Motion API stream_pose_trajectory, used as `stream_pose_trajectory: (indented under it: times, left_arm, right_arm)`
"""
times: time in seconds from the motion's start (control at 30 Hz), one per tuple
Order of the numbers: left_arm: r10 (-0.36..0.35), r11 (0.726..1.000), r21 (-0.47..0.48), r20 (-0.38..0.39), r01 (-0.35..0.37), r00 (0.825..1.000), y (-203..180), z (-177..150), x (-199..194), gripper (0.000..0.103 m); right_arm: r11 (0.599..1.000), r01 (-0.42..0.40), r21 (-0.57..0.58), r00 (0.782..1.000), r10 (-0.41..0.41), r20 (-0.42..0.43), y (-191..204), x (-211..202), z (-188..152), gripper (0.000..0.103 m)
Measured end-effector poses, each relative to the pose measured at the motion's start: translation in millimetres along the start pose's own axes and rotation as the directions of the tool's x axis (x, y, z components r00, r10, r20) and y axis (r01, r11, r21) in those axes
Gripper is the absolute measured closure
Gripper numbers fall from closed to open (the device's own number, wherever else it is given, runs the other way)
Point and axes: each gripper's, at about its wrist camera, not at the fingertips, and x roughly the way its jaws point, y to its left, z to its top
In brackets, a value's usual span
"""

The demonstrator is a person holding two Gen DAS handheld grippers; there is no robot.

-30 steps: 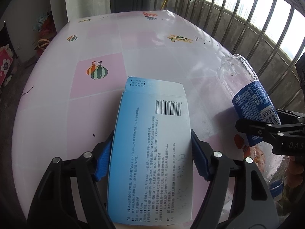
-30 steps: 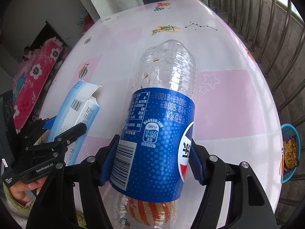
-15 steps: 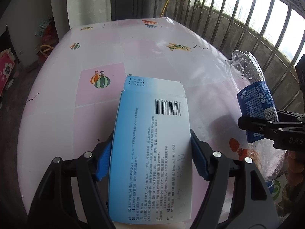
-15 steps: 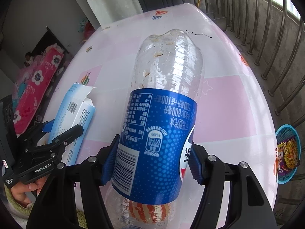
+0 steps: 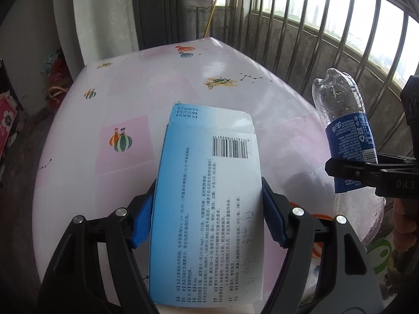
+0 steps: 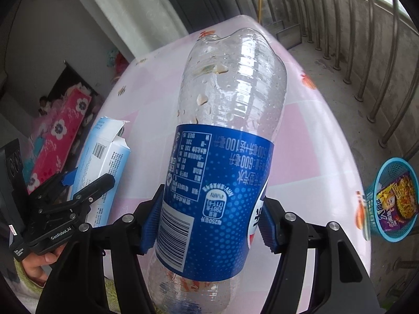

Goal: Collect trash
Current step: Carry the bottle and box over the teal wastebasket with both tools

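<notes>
The left gripper [image 5: 207, 217] clasped a blue box [image 5: 209, 204]; the right gripper [image 6: 209, 225] clasped a plastic bottle [image 6: 222, 157] above the table [image 6: 314, 136].

- Bottle [image 6: 217, 162], between the right gripper [image 6: 207, 225] fingers: blue label printed "600", "100", "250", "NRV"; barcode beside the left finger.
- Box [image 5: 207, 209], between the left gripper [image 5: 207, 217] fingers: barcode ahead of the fingertips, Chinese print.
- Left gripper body: "GenRobot.AI".
- Right gripper finger: "DAS".
</notes>
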Motion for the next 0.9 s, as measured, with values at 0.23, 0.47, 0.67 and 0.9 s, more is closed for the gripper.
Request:
stream_pose_trajectory:
  times: [0.23,0.47,0.67,0.9]
  left_arm:
    - [-0.019,0.998,0.068,0.032,0.017,0.999,-27,18,-4,0.036]
    - [-0.052,0.988,0.145,0.063,0.042,0.997,-58,42,-1,0.036]
    - [-0.094,0.975,0.208,0.088,0.074,0.992,-88,63,0,0.036]
    - [-0.215,0.941,0.283,0.089,0.182,0.972,-131,94,8,0.036]
  right_arm:
    - [0.998,0.007,0.059,0.999,-0.01,0.051,-23,-21,-3,0.041]
    - [0.992,0.026,0.125,0.994,-0.039,0.102,-45,-41,-9,0.041]
    - [0.981,0.035,0.191,0.989,-0.061,0.135,-68,-54,-15,0.041]
    - [0.934,0.071,0.35,0.961,-0.157,0.225,-125,-95,-22,0.041]
